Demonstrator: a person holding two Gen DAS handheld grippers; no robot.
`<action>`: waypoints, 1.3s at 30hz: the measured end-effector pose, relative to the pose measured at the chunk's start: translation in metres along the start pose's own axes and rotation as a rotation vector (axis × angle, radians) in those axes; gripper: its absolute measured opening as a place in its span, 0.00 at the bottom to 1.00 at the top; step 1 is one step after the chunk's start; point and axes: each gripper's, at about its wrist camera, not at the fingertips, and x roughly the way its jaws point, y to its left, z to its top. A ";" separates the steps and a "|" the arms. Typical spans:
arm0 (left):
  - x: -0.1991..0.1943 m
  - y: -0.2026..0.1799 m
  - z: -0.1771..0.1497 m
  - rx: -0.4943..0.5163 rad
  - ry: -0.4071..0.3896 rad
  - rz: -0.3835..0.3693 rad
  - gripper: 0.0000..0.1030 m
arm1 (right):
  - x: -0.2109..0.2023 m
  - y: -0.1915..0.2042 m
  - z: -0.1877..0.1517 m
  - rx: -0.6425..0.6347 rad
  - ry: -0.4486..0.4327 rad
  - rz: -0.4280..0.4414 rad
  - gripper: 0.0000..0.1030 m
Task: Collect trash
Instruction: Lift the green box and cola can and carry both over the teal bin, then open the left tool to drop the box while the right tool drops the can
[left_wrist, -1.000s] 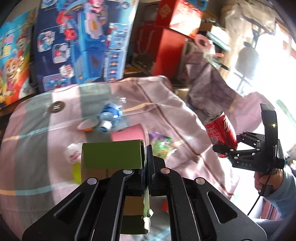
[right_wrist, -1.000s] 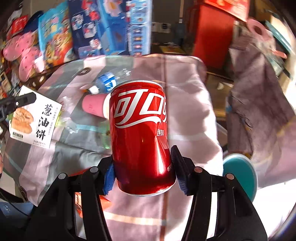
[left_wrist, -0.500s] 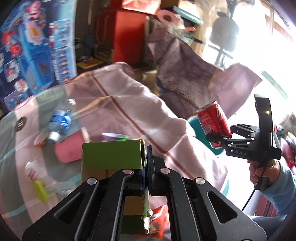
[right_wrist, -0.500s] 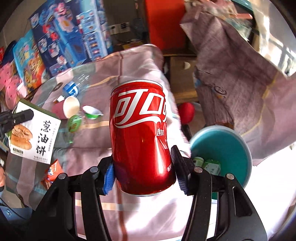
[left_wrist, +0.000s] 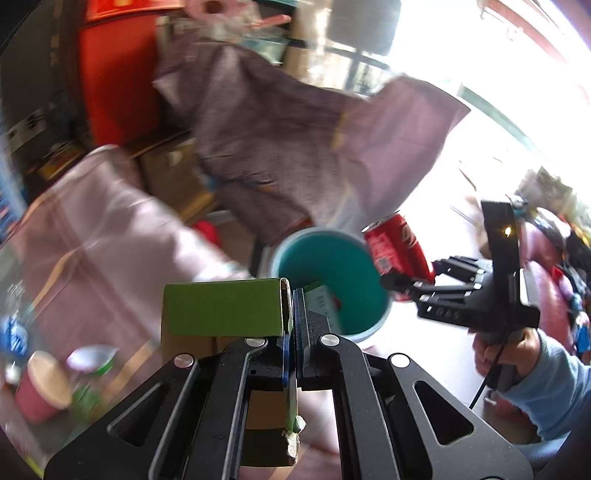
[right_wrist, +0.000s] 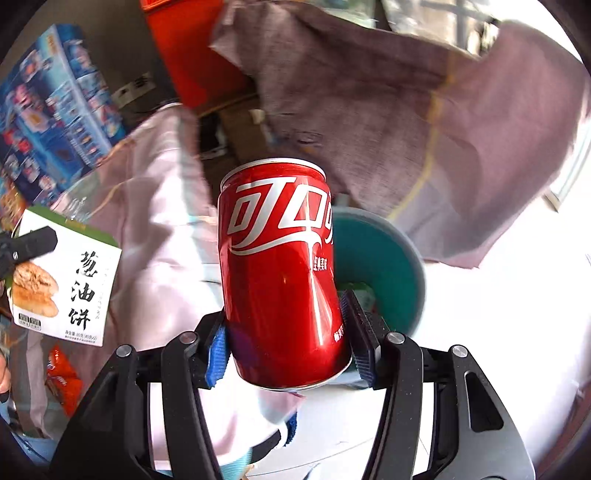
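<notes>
Right gripper (right_wrist: 286, 347) fingers clamp the cola can (right_wrist: 280, 273) beside the teal bin (right_wrist: 406, 258); left gripper (left_wrist: 293, 328) pinches the green box (left_wrist: 225, 306). Blurry, but early release likely misses the rim.

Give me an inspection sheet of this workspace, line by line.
Surface: pinkish striped cloth covering it.
Job's things: red cola can; green-and-white snack box; teal bin beyond the can, with some packaging inside.
Clutter: pink cup, orange wrapper.
Grippers: right gripper shut on the can; left gripper shut on the box.
Cables: black cable hanging from the right handle.
Surroundings: red cabinet, draped grey-purple cloth, blue toy box.
</notes>
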 end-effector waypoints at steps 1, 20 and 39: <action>0.011 -0.008 0.006 0.014 0.007 -0.020 0.02 | 0.001 -0.005 -0.001 0.011 0.001 -0.005 0.51; 0.168 -0.053 0.045 0.075 0.182 -0.193 0.03 | 0.029 -0.067 -0.001 0.132 0.057 -0.100 0.51; 0.161 -0.035 0.046 0.025 0.189 -0.151 0.55 | 0.028 -0.069 -0.004 0.135 0.062 -0.113 0.51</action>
